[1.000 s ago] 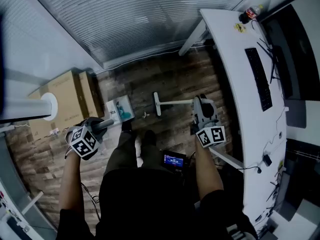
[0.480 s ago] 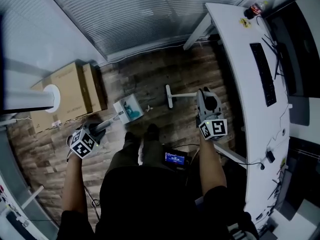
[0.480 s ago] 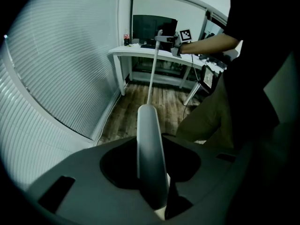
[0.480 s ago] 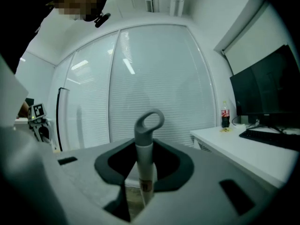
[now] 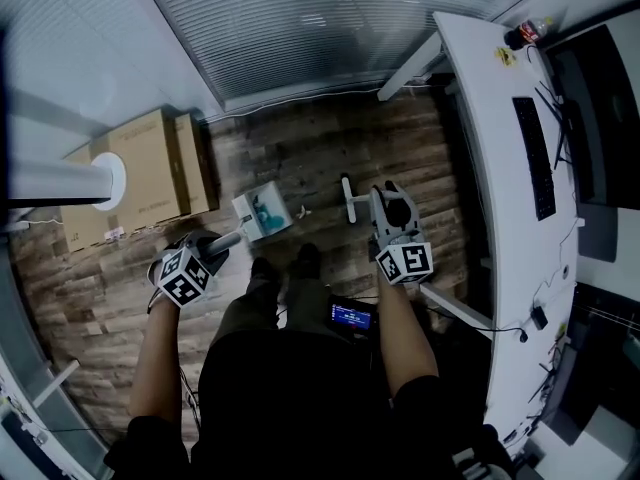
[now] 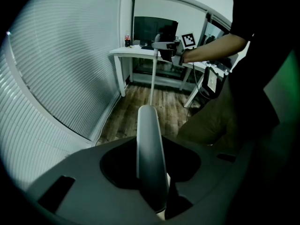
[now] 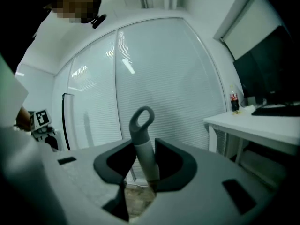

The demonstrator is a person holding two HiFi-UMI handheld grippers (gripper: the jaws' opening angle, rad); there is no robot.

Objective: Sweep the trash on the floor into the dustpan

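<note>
A white and teal dustpan rests on the wooden floor ahead of my feet. My left gripper is shut on its long pale handle, which runs up between the jaws. A small piece of trash lies on the floor just right of the dustpan. Right of it is the white broom head. My right gripper is shut on the broom handle, whose grey loop end sticks up above the jaws. The left gripper view shows the right gripper on the upright broom pole.
Cardboard boxes stand at the left by a white post. A long white desk with a keyboard and a monitor runs along the right, its legs near my right arm. Window blinds close the far side.
My right gripper has swung left in the head view, toward the broom head, so the pole stands steeper. The left gripper and dustpan sank a little early on, then held still.
</note>
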